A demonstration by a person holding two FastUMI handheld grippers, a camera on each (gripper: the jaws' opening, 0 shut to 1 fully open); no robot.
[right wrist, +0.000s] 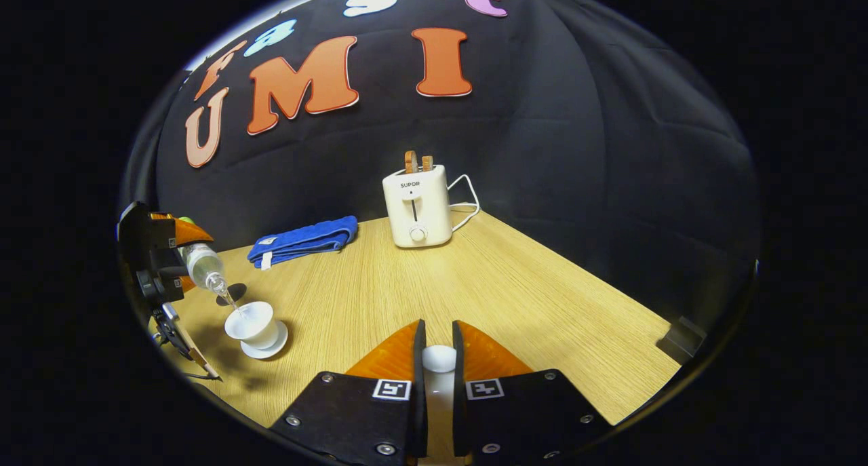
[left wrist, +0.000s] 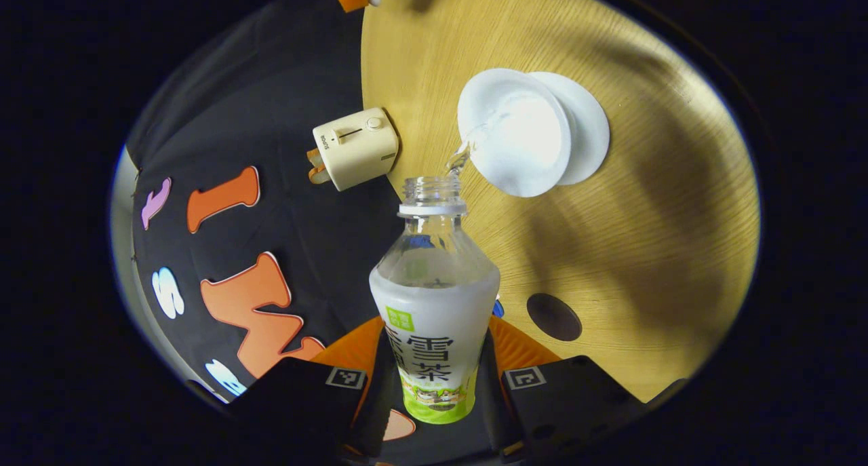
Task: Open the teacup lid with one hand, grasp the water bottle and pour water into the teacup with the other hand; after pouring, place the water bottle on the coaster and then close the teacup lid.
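Water bottle [left wrist: 434, 296] clamped between left fingers [left wrist: 380, 357], tilted over teacup [left wrist: 515, 130], right fingers [right wrist: 415, 357] pinching lid [right wrist: 439, 359]

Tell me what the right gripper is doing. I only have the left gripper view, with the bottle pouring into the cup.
Observer: The right gripper is shut on a white knob, apparently the teacup lid, held well to the side of the teacup.
Operator: Check the table behind the teacup for clutter.
Observer: A folded blue towel lies near the back wall, apart from the teacup.
Operator: Report the toaster's cord.
Observer: A white cord loops behind the toaster, far from the pour.
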